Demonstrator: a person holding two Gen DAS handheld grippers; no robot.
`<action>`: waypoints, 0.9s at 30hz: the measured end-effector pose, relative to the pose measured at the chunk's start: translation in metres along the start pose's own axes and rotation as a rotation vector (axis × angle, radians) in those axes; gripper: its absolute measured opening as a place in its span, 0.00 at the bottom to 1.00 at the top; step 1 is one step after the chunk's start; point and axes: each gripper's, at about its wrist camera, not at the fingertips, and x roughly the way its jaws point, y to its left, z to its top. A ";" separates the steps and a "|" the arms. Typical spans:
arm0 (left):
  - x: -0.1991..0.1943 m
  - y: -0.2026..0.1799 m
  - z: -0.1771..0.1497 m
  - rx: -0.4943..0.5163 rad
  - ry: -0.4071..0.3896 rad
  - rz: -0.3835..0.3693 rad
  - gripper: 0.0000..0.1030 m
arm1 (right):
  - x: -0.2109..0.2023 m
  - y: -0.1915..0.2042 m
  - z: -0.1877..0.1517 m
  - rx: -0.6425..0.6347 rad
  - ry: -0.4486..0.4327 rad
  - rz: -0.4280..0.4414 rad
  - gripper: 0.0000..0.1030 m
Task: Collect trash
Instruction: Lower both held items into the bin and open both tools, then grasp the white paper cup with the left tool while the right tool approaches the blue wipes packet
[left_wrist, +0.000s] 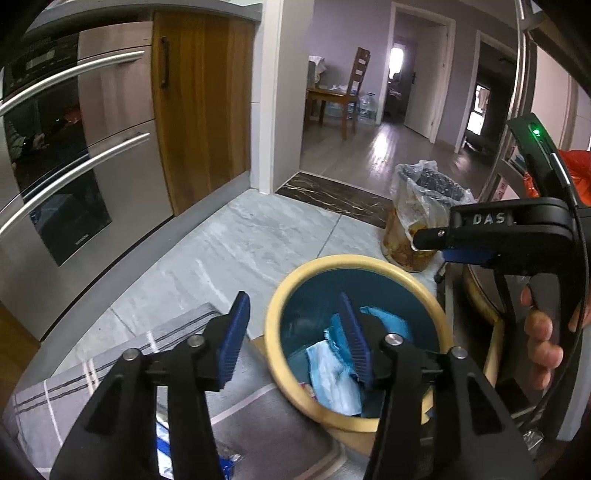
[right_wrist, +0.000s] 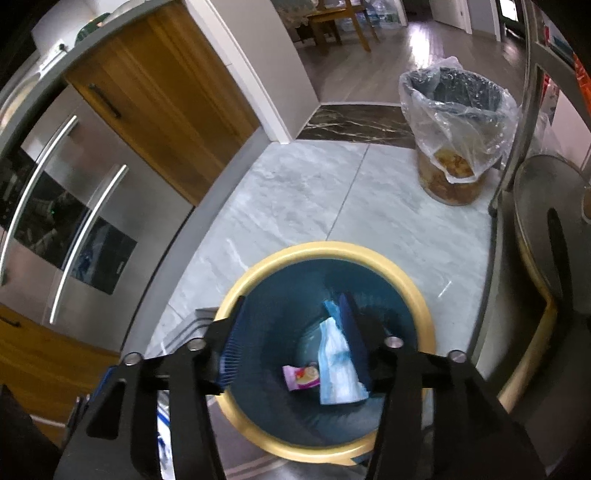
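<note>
Trash sits at the bottom of the blue bin (right_wrist: 321, 417), the one with the yellow rim. A pale blue wrapper (right_wrist: 338, 373) lies there, long and thin, with its long side running from the near wall toward the far wall. A small pink packet (right_wrist: 301, 376) lies just beside it, to the left.

Both claws hang over the mouth of the bin and point down into it. The right gripper (right_wrist: 291, 341) is spread wide, and nothing is between its blue pads. The wrapper shows far below the gap, down in the bin. The left gripper (left_wrist: 295, 338) is spread wide too, with nothing pinched. Its right pad is over the bin and its left pad (left_wrist: 232, 347) is over the grey checked cloth (left_wrist: 85, 380) beside the bin.

So the trash lies straight below the claws, inside the bin. I think this drop is done. More trash would have to come from somewhere else. A second bin with a clear bag (right_wrist: 458, 110) stands well apart on the floor. A bit of blue and white shows low by the cloth, but I cannot tell what it is.
</note>
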 end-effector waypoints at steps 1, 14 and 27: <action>-0.002 0.004 -0.001 -0.004 0.001 0.006 0.51 | 0.000 0.002 0.000 -0.005 -0.002 0.000 0.59; -0.051 0.054 -0.012 -0.046 -0.039 0.144 0.93 | -0.021 0.031 -0.005 -0.093 -0.126 -0.105 0.92; -0.155 0.119 -0.043 -0.140 -0.055 0.235 0.94 | -0.063 0.095 -0.027 -0.203 -0.276 0.002 0.94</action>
